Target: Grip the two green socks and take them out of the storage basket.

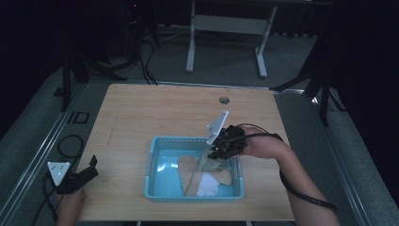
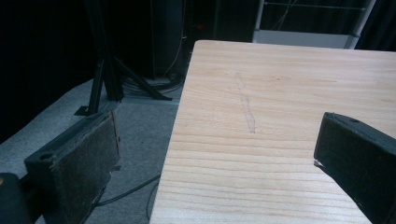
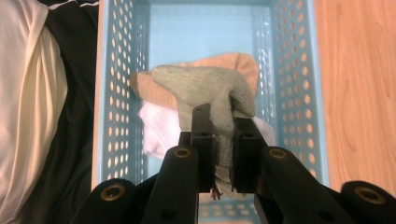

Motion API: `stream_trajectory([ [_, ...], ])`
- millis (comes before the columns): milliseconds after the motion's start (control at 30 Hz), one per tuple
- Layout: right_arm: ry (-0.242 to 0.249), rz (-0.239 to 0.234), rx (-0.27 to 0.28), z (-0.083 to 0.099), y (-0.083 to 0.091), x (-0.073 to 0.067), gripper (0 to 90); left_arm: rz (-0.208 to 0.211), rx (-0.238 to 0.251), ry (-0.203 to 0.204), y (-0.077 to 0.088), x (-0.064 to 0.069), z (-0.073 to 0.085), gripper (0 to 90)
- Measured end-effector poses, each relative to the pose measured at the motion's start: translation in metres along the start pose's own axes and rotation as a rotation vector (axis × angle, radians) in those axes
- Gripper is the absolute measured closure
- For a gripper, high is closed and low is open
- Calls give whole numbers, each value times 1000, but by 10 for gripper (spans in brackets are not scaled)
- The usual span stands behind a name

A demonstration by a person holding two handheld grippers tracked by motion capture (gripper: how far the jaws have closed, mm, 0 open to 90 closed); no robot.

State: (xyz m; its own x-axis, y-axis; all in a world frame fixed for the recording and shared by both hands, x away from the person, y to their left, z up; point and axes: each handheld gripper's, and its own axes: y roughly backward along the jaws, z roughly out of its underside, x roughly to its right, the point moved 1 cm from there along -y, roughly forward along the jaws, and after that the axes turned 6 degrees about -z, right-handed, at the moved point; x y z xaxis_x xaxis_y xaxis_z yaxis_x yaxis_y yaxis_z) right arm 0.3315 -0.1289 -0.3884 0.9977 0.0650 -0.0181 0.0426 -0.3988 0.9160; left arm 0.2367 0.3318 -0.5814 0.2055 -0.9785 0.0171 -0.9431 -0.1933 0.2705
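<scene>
dim, soft pics; dark bg

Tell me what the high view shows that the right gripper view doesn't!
The high view alone takes in the left tongs, open and idle at the table's near left corner, plus the floor and the stand beyond. The right gripper view alone reveals the right tongs pinched shut on a grey-green sock, with the basket's wall holes up close. Both show the blue basket, the tan sock and the white cloth inside it.

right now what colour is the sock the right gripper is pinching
Pale grey-green sock, clearest in the right gripper view.
</scene>
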Motion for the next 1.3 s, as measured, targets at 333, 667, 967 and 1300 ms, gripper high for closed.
stream_trajectory([
  [333, -71, 65, 15, 35, 31, 0, 826, -2, -2, -1, 0, 0, 0, 4],
  [667, -167, 105, 18, 81, 51, -2, 826, 1, -2, -3, 0, 0, 0, 4],
  [967, -281, 144, 8, 136, 67, -11, 825, -3, -1, -5, 0, 0, 0, 4],
  [1300, -317, 151, 23, 156, 73, -21, 825, -3, -3, -5, 0, 1, 0, 4],
])
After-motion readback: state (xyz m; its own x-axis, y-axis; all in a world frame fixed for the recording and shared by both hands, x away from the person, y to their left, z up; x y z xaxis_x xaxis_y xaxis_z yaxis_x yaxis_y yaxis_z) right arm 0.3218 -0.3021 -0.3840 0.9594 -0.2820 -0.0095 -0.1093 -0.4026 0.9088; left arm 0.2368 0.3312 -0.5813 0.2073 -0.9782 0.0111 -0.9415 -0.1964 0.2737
